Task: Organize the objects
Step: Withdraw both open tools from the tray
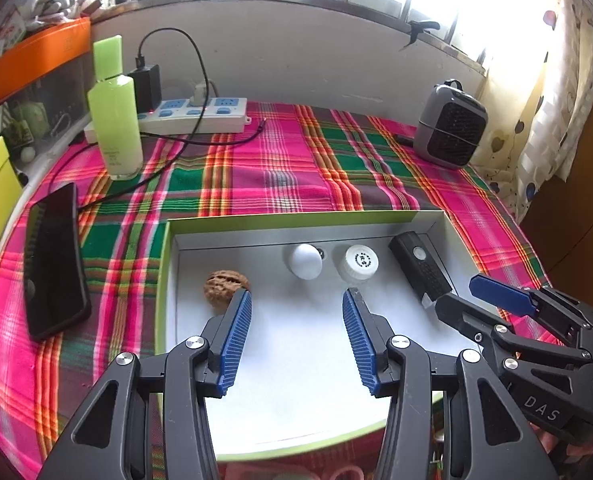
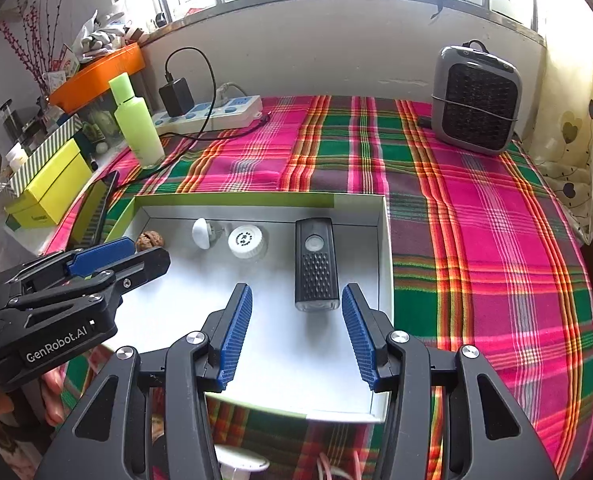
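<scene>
**Plaid worktop, four small things in the tray**

Bright plaid cloth covers the worktop (image 2: 476,240), with a shallow white tray (image 2: 382,240) on it. Along the tray's far side sit a walnut (image 1: 226,285), a white knob (image 1: 305,266), a white bottle cap (image 1: 359,265) and a black bike light (image 2: 316,264). Left gripper (image 1: 297,344) and right gripper (image 2: 297,338) both hover over the tray, jaws apart and empty. All four look light and rigid; the rounded walnut and knob may roll, so pinch across their middles. The light's flat long sides suit a grip.

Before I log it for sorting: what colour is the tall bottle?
Light green bottle, cap included; clearest in the left wrist view.
</scene>
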